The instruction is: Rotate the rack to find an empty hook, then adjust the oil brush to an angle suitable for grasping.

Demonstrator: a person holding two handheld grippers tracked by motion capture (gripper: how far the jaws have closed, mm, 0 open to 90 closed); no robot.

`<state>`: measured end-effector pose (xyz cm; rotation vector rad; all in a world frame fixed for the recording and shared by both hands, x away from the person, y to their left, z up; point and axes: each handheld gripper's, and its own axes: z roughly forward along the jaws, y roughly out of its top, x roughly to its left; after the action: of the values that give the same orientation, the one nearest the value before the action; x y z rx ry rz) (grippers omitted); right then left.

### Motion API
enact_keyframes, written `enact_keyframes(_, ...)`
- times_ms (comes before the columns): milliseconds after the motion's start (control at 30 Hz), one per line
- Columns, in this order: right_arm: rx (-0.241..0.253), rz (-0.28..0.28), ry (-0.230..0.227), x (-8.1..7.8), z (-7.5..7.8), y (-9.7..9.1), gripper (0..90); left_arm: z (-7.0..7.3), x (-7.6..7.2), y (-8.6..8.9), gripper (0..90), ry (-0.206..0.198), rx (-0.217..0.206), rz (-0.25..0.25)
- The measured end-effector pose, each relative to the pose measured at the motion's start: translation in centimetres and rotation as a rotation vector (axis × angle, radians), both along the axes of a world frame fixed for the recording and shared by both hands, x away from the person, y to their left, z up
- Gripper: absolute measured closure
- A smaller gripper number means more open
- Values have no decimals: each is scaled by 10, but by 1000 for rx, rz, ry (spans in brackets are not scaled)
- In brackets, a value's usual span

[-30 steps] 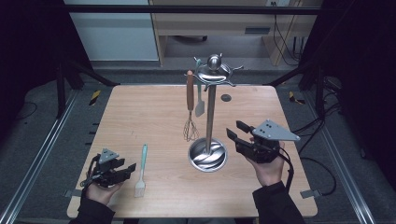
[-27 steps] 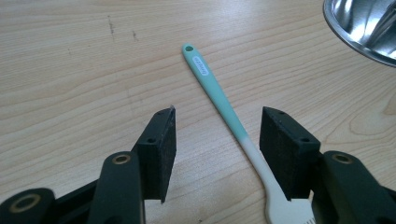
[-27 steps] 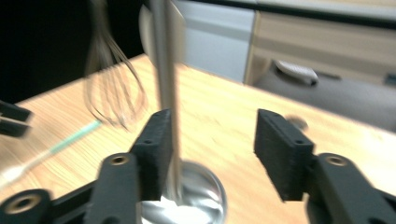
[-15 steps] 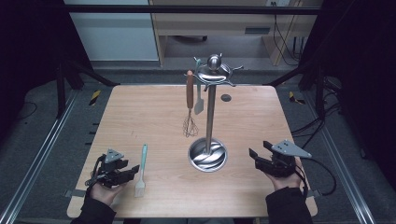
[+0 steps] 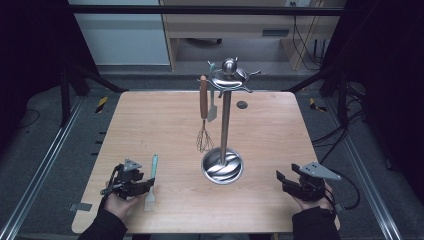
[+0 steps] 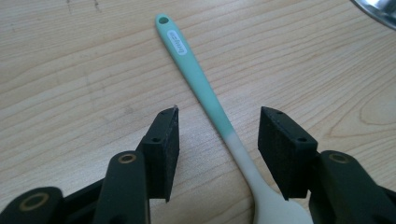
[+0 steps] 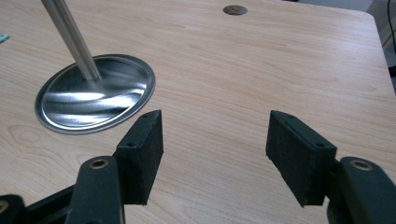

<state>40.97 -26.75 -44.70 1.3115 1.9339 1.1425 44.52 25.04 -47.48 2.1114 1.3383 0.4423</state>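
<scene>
With two utensils hung on the steel utensil stand (image 5: 225, 107), I straddle the mint-handled white silicone spatula (image 6: 205, 95) flat on the wooden counter (image 5: 280, 130) with my left gripper (image 6: 218, 147), jaws just narrowing, ungrasped; right gripper (image 7: 215, 154) wide, empty.

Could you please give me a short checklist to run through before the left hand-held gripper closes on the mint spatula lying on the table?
1. Spatula between the jaws of the left hand-held gripper: ok, its handle passes between the two pads.
2. Pads clear of the handle: ok, a gap shows on both sides, though the jaws have just been closing a little.
3. Spatula lying flat on the table: ok.
4. Right hand-held gripper out of the way: ok, open over bare wood near the stand's base.
5. Free hook on the stand: cannot tell at this size; a whisk and another utensil already hang there.
</scene>
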Motion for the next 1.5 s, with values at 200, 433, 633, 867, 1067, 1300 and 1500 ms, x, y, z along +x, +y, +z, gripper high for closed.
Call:
enact_keyframes(200,-4,-2,13,2,-3,0,366,-4,4,-1,511,29,11,5)
enact_keyframes(433,-10,-6,21,4,-4,2,370,-7,6,-2,560,56,7,9)
enact_keyframes(633,-16,-4,22,5,-5,2,376,-8,6,-8,627,72,13,11)
enact_keyframes(867,-30,14,29,5,-6,5,382,-6,6,-16,761,98,20,47)
enact_keyframes(1067,-21,20,40,6,-6,6,384,-6,8,-12,781,117,-21,52)
enact_keyframes(1300,-20,21,40,5,-6,6,385,-5,7,-8,808,106,5,39)
enact_keyframes(1500,-17,21,36,4,-5,5,386,-4,3,-1,815,97,34,-15)
